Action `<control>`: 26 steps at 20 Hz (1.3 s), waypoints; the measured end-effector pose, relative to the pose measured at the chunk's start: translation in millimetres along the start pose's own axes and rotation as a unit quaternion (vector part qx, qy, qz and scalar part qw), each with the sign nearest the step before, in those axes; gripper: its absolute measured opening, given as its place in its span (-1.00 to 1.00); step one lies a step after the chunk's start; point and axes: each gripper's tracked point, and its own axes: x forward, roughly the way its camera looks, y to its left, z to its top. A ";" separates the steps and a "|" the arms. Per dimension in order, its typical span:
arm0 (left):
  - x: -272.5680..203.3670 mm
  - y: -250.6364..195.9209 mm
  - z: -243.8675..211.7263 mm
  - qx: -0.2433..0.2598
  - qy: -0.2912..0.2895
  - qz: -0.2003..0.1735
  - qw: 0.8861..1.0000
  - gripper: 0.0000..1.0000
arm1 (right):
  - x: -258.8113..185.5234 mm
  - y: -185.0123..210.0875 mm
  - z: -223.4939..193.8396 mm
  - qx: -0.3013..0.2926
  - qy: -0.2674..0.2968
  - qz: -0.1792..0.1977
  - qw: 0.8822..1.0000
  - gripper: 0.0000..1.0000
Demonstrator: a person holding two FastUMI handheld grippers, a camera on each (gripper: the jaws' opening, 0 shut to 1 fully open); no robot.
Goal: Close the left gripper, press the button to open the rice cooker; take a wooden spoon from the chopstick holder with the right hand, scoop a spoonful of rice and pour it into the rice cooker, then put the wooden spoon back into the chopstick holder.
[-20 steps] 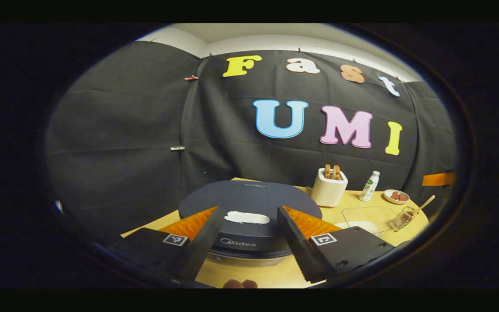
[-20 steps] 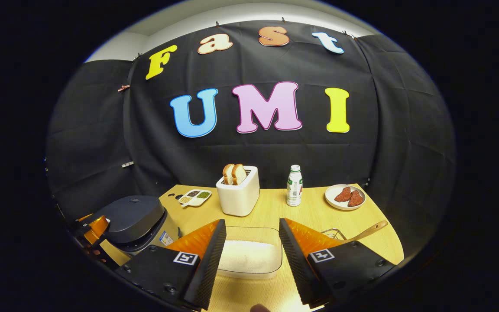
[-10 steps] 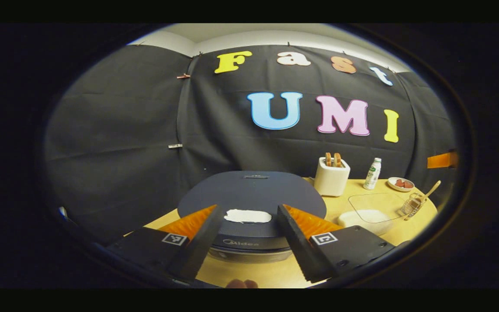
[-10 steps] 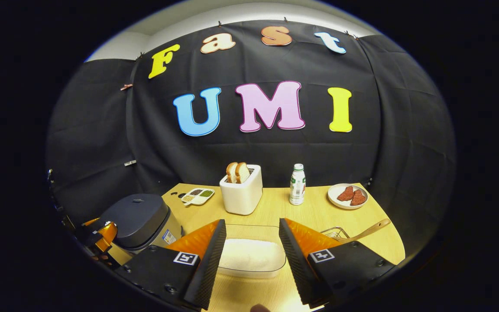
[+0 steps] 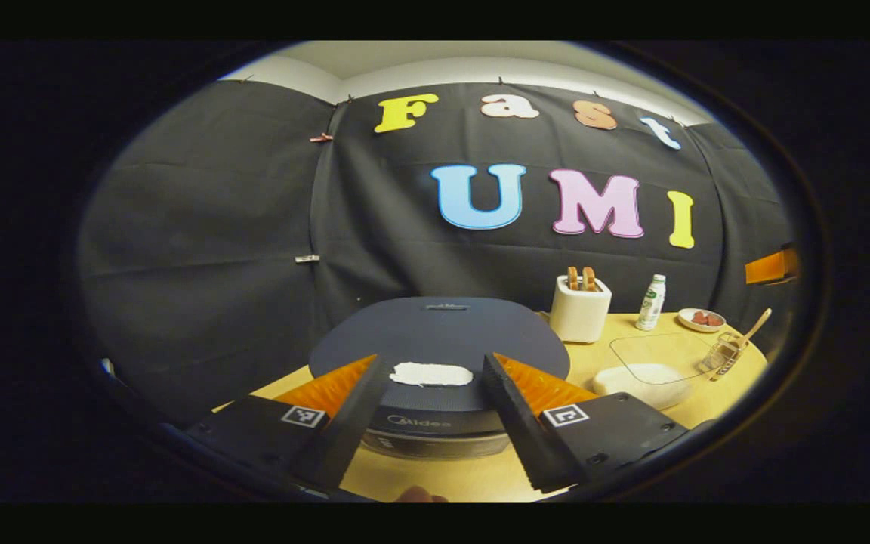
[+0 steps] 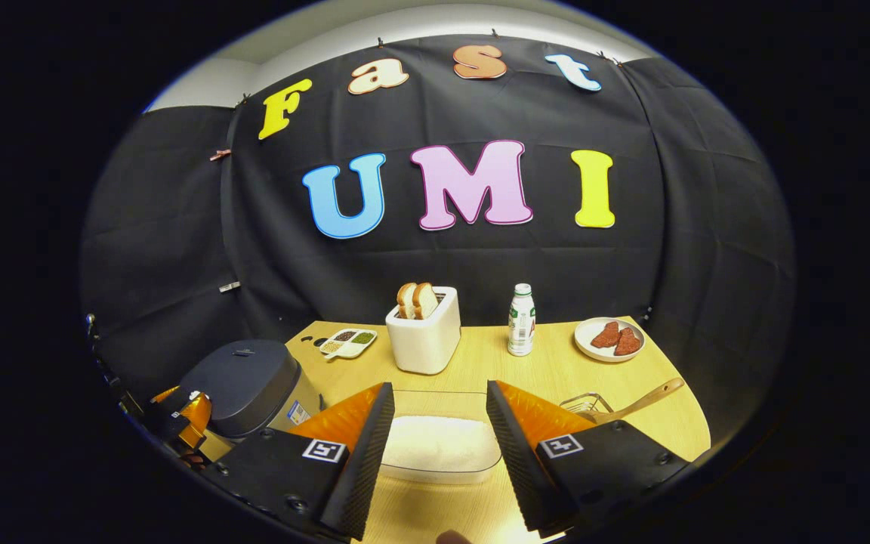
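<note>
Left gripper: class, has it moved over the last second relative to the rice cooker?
Yes. The left gripper has backed away slightly; the rice cooker lid sits higher in view.

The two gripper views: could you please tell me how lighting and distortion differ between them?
Left gripper view: dimmer and softer, rice cooker lid in low light, wall seams bowed. Right gripper view: brighter and sharper, a glare patch on the table near the bottom edge, table edges curved.

Left gripper (image 5: 429, 423): two wedge-shaped fingers (image 5: 340, 434) with serrated inner faces, ribbed outer flanks, flat base plates each bearing a square black-and-white marker and round screws. Right gripper (image 6: 435, 461): same build, two fingers (image 6: 359, 461) with finely textured inner faces, a marker and screws on each plate.
</note>
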 end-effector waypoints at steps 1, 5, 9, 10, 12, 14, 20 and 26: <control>1.6 0.5 0.2 0.001 -0.002 0.000 1.000 0.79 | -0.3 0.5 1.4 -0.001 -0.001 0.001 1.000 0.55; 1.0 -1.7 3.3 0.005 -0.007 0.003 1.000 0.80 | -0.5 -1.8 3.9 -0.001 -0.004 0.001 1.000 0.55; -1.8 -4.6 11.9 0.037 -0.015 0.019 0.999 0.74 | -4.0 -6.3 10.0 0.003 -0.010 -0.001 1.000 0.56; -4.1 -9.9 18.4 0.044 -0.022 0.014 0.999 0.75 | -5.1 -7.7 10.9 0.004 -0.012 -0.002 1.000 0.55; -7.4 -13.9 22.6 0.049 -0.022 0.016 0.998 0.69 | -7.6 -13.0 12.3 0.004 -0.014 -0.003 1.000 0.56; -15.3 -23.0 38.2 0.047 -0.034 0.015 0.998 0.70 | -10.9 -19.0 12.9 0.006 -0.016 -0.004 1.000 0.55; -42.6 -57.3 90.3 0.029 -0.069 0.013 0.997 0.73 | -22.6 -41.1 13.1 0.012 -0.016 -0.002 1.000 0.58; -73.9 -91.2 139.5 0.058 -0.102 0.024 0.993 0.77 | -31.7 -61.6 19.5 0.008 -0.034 -0.013 0.999 0.80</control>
